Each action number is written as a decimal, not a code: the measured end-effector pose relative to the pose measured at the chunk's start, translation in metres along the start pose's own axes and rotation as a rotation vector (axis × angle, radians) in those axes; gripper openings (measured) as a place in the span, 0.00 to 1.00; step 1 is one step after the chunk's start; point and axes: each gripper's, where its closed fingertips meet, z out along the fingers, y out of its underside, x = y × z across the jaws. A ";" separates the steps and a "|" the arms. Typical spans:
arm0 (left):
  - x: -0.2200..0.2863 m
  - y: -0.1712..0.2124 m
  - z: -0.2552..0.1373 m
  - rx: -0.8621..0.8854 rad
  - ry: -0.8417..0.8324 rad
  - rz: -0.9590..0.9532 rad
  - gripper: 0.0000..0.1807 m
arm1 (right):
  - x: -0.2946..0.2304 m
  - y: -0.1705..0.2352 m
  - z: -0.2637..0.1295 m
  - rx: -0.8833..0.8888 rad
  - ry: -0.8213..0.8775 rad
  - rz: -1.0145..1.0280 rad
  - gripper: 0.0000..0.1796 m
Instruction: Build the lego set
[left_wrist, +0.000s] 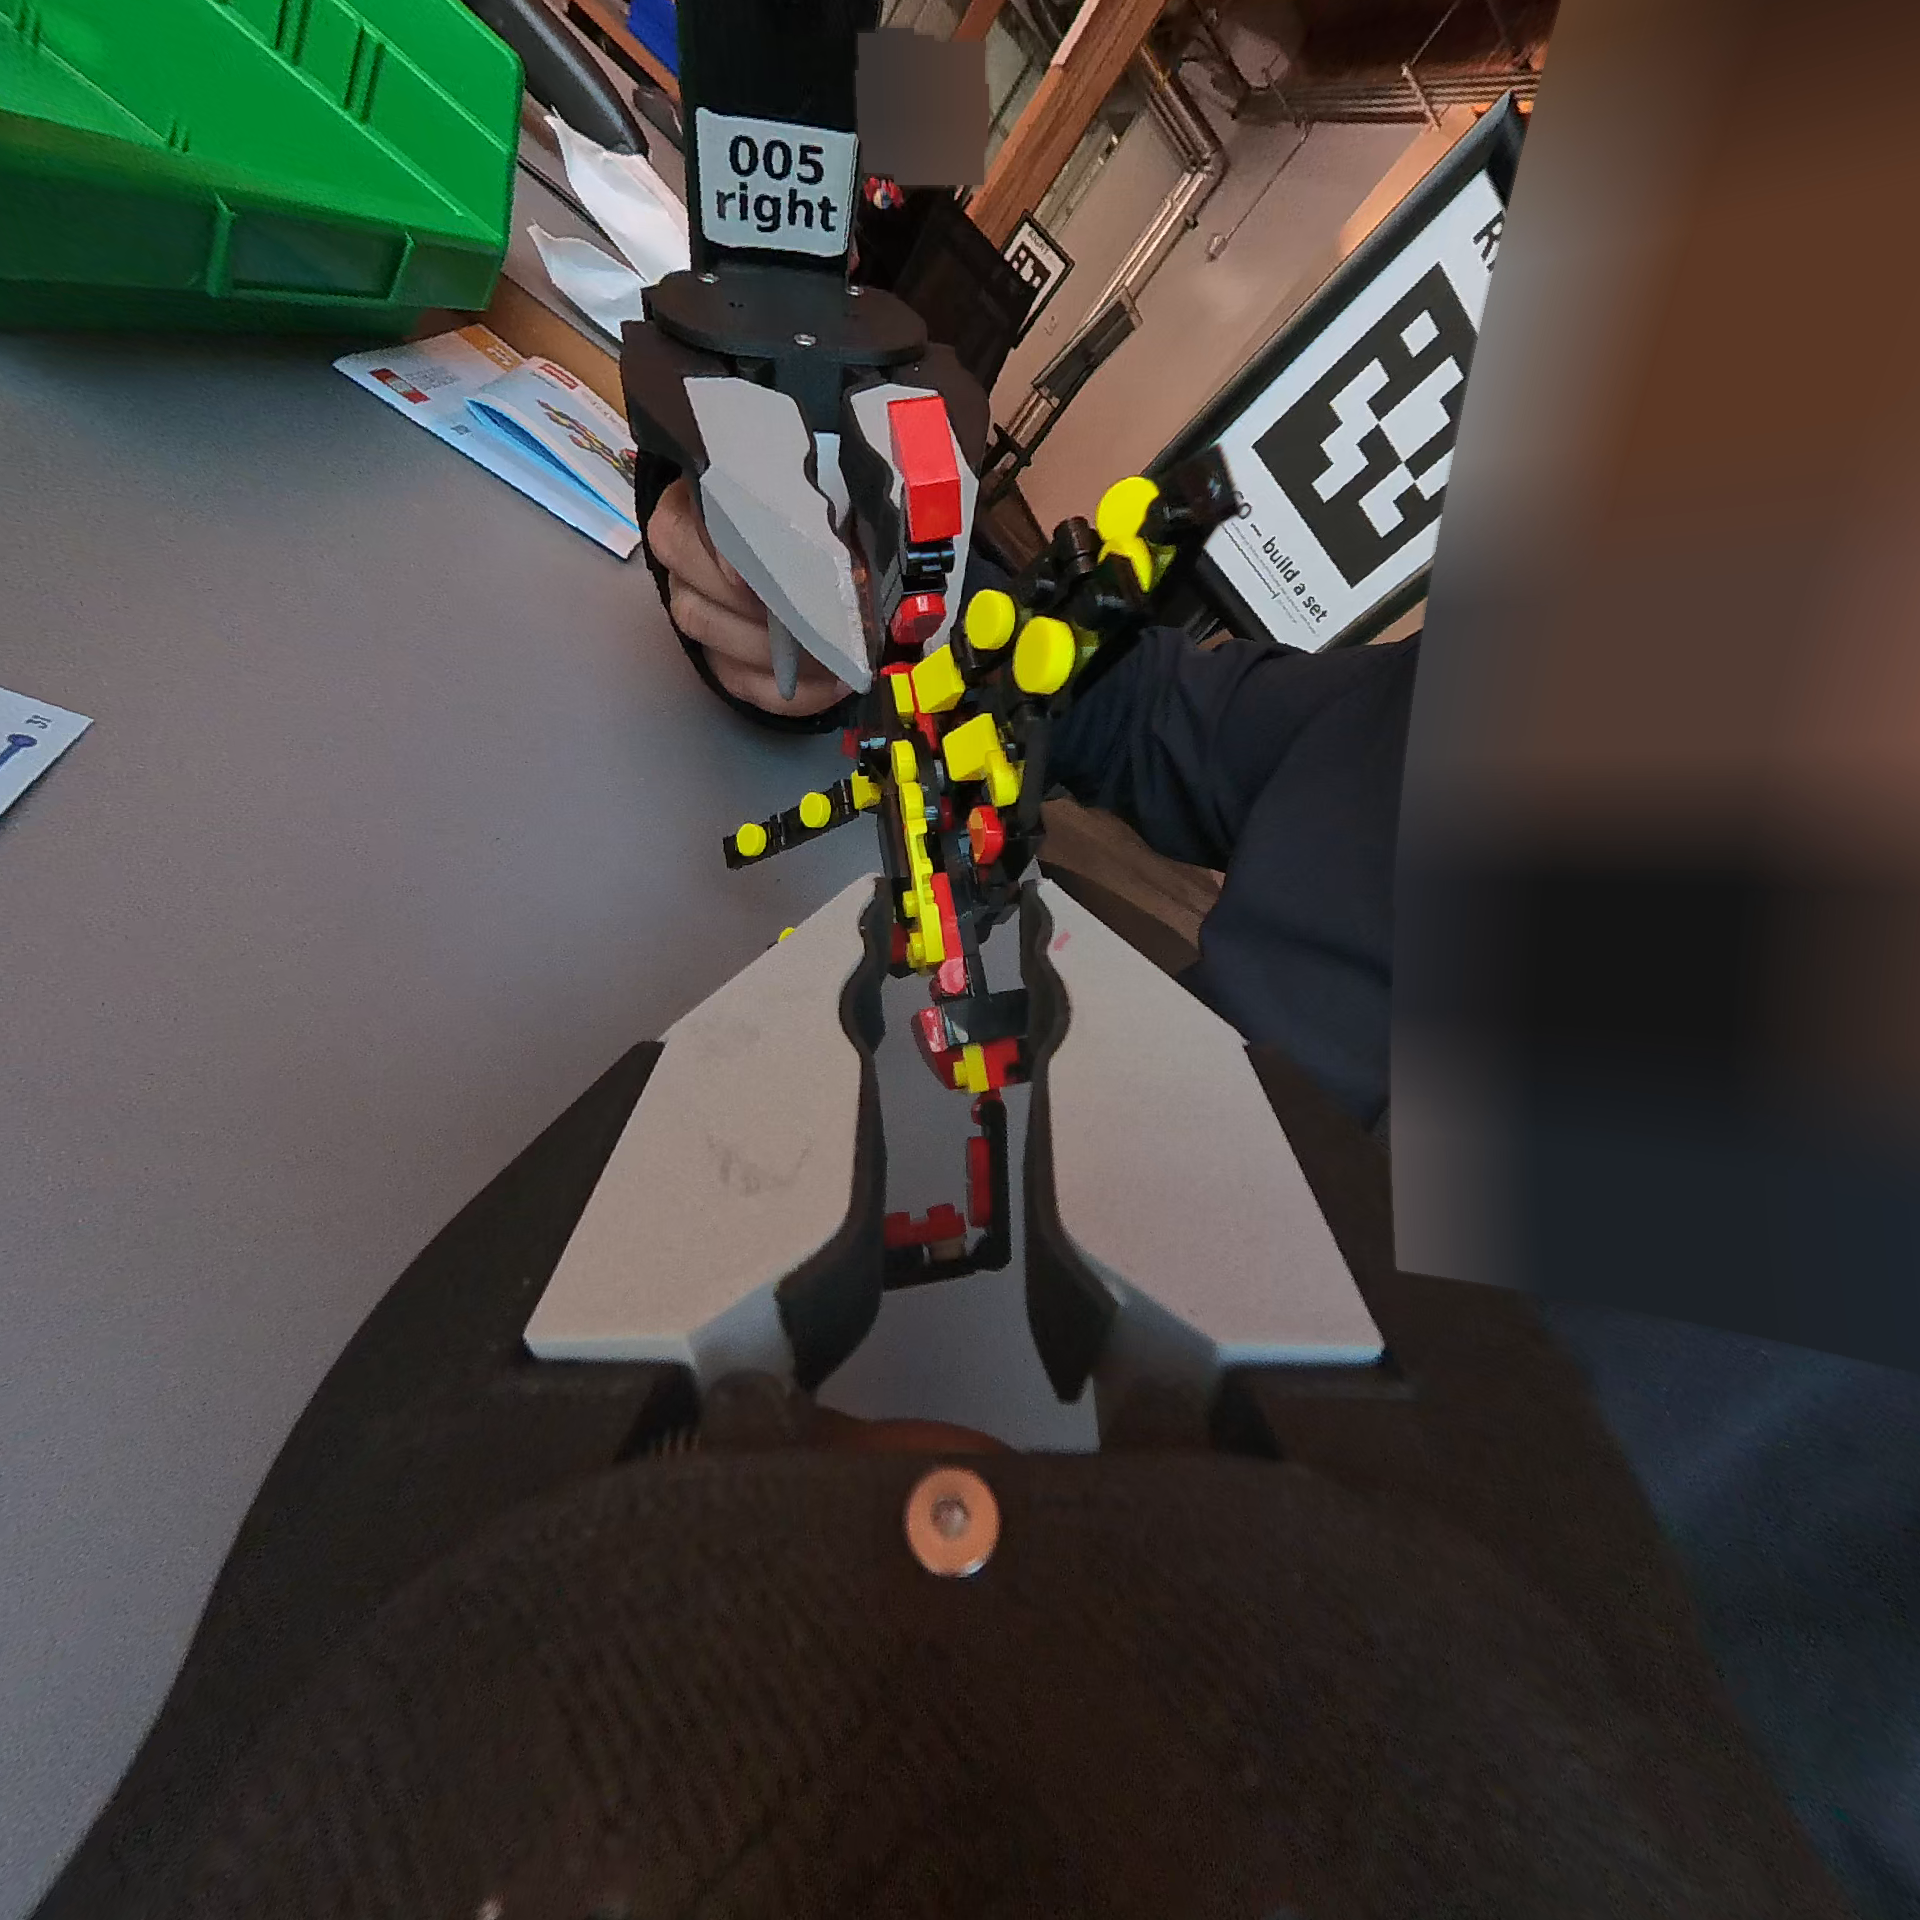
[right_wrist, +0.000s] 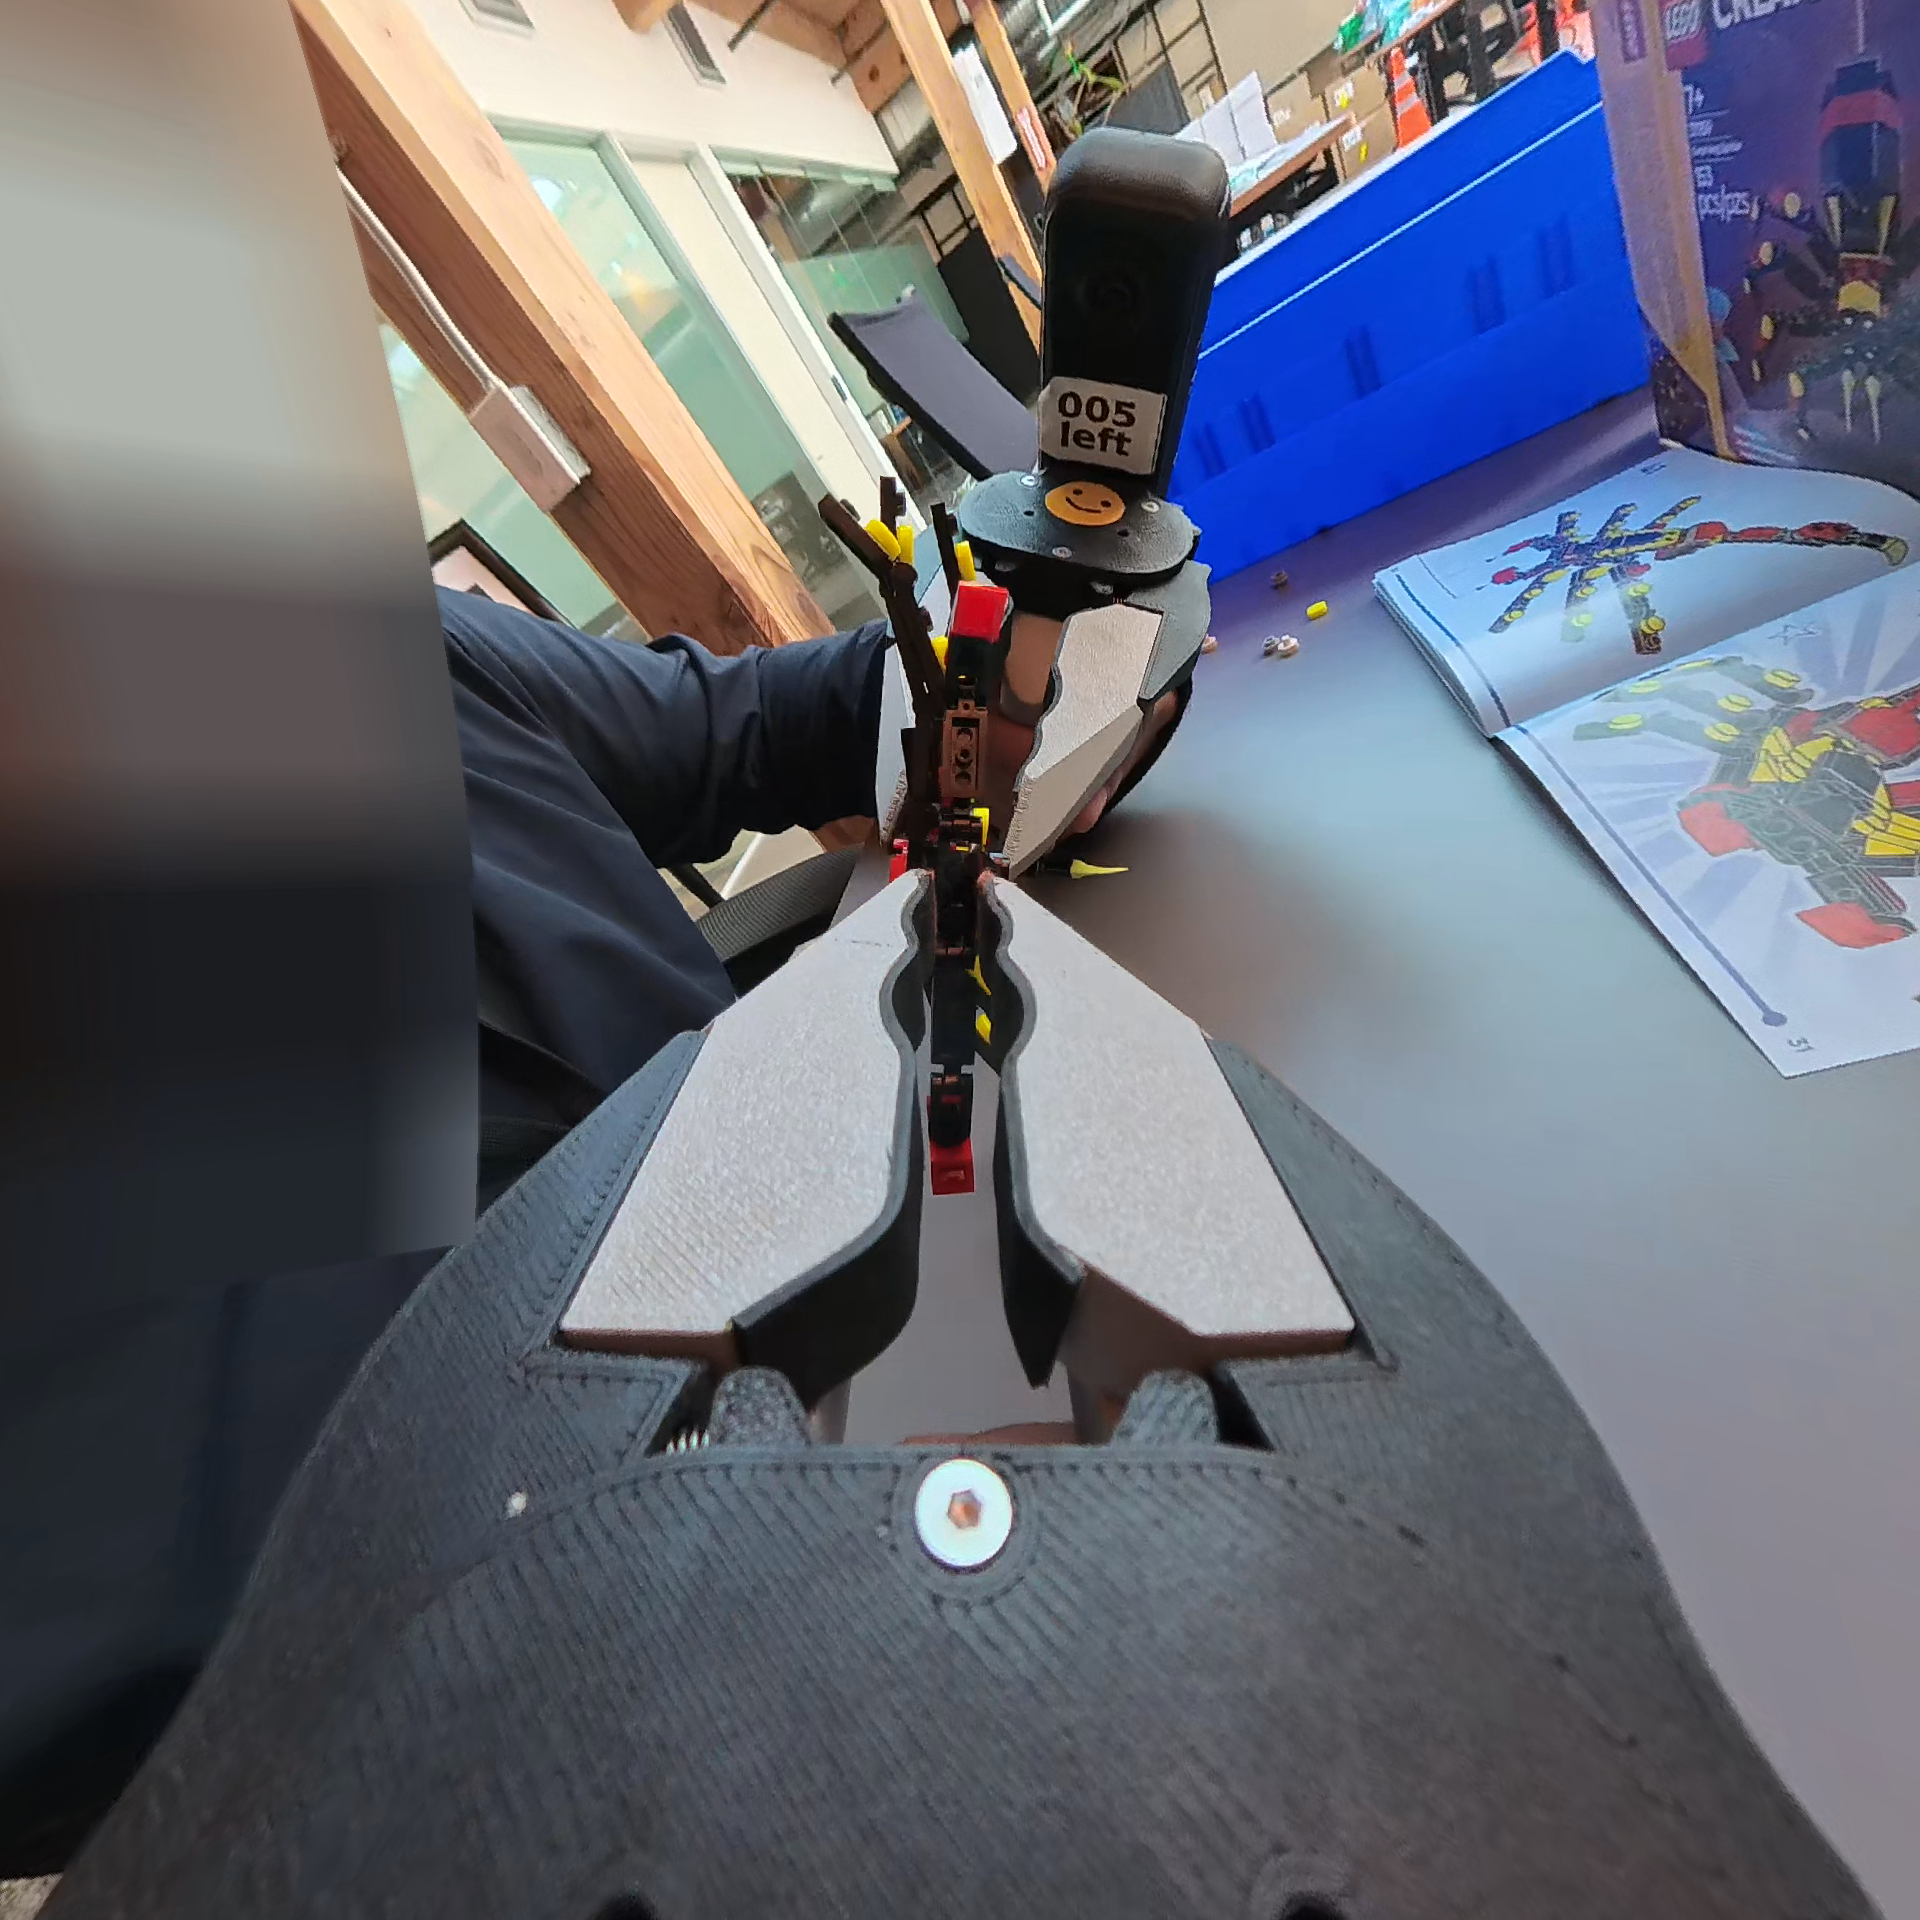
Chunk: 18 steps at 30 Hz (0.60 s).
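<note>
A black, red and yellow lego model with thin legs tipped by yellow studs hangs in the air between both grippers, above the grey table. My left gripper is shut on one end of the model. My right gripper is shut on the other end of the model, edge-on in its view. Each gripper faces the other: the right gripper shows in the left wrist view, the left gripper in the right wrist view. A red brick caps the model's far end.
A green bin and an instruction booklet lie at the back left. An open booklet, a blue bin, the set's box and loose small pieces sit on the right. A person's dark sleeve is close by. Some 4 cm of space lies between my two pairs of fingers.
</note>
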 end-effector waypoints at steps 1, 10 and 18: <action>0.000 0.000 0.000 -0.001 0.001 -0.003 0.11 | 0.000 0.001 0.000 -0.005 -0.001 -0.003 0.02; 0.000 0.007 0.002 -0.032 0.012 -0.016 0.11 | -0.001 0.011 0.001 -0.066 0.002 -0.036 0.02; -0.002 0.008 0.002 -0.036 0.005 -0.004 0.11 | -0.001 0.010 0.000 -0.023 -0.059 0.037 0.02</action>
